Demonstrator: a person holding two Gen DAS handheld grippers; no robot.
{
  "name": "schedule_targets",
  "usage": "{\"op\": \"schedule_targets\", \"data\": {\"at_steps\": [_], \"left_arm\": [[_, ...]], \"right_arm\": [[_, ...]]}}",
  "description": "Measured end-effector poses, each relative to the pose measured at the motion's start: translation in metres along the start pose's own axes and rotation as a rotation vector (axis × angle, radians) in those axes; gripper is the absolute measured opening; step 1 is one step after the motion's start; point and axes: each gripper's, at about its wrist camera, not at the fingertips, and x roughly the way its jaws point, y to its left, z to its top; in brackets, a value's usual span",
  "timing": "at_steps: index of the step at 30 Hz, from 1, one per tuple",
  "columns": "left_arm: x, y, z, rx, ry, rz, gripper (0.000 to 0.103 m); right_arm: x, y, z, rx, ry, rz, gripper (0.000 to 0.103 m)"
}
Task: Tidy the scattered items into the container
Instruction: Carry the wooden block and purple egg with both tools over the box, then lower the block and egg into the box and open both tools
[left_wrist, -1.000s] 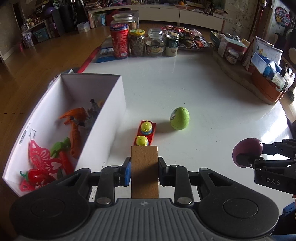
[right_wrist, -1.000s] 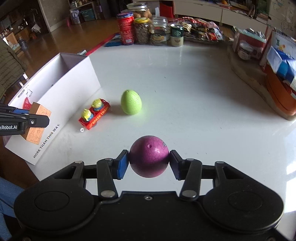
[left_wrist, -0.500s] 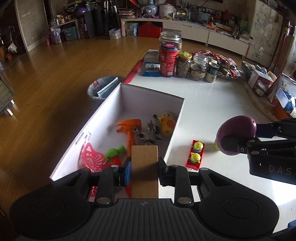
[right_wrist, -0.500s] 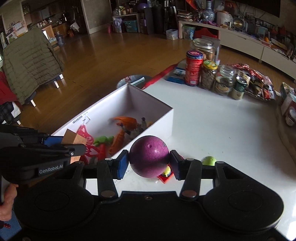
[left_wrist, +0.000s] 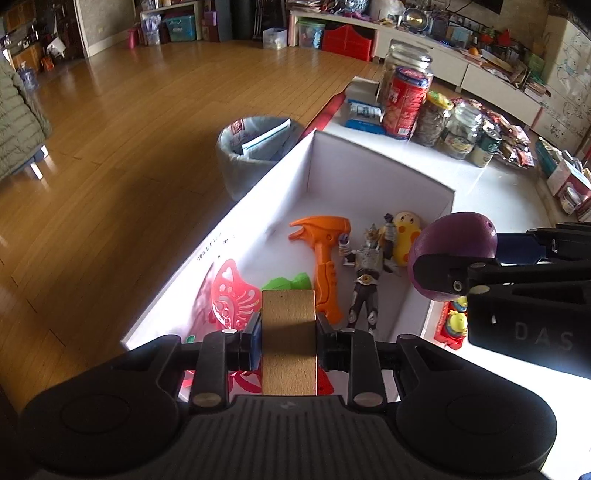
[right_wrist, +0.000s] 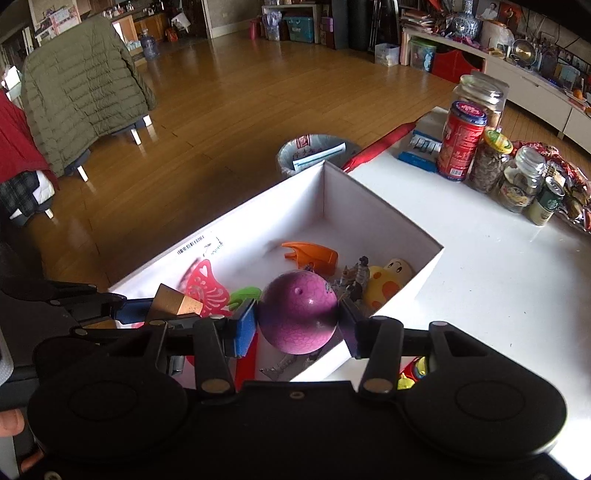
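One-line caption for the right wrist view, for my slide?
Right hand-held gripper holds a purple egg above the white box of toys.

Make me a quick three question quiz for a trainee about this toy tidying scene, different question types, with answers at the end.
1. True or false: the left gripper is shut on a wooden block.
2. Multiple choice: what does the right gripper hold? A) green egg B) purple egg C) orange toy hammer
3. Fill in: the orange toy hammer lies inside the white ____.

Key:
1. True; its pads press the block's sides.
2. B, held above the white box.
3. box.
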Motion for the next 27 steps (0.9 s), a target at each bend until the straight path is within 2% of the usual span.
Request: {"op": "schedule_targets", "data": {"at_steps": [11, 27], "left_arm": [[0.028, 0.007, 0.004, -0.016, 0.032, 0.027, 0.029], [0.044, 0.014, 0.005, -0.043, 0.053, 0.046, 0.031]], "right_arm": [[0.034, 0.0, -0.002, -0.001, 0.055, 0.008, 0.048], [0.049, -0.003, -0.002, 0.002, 0.059, 0.022, 0.049]]}}
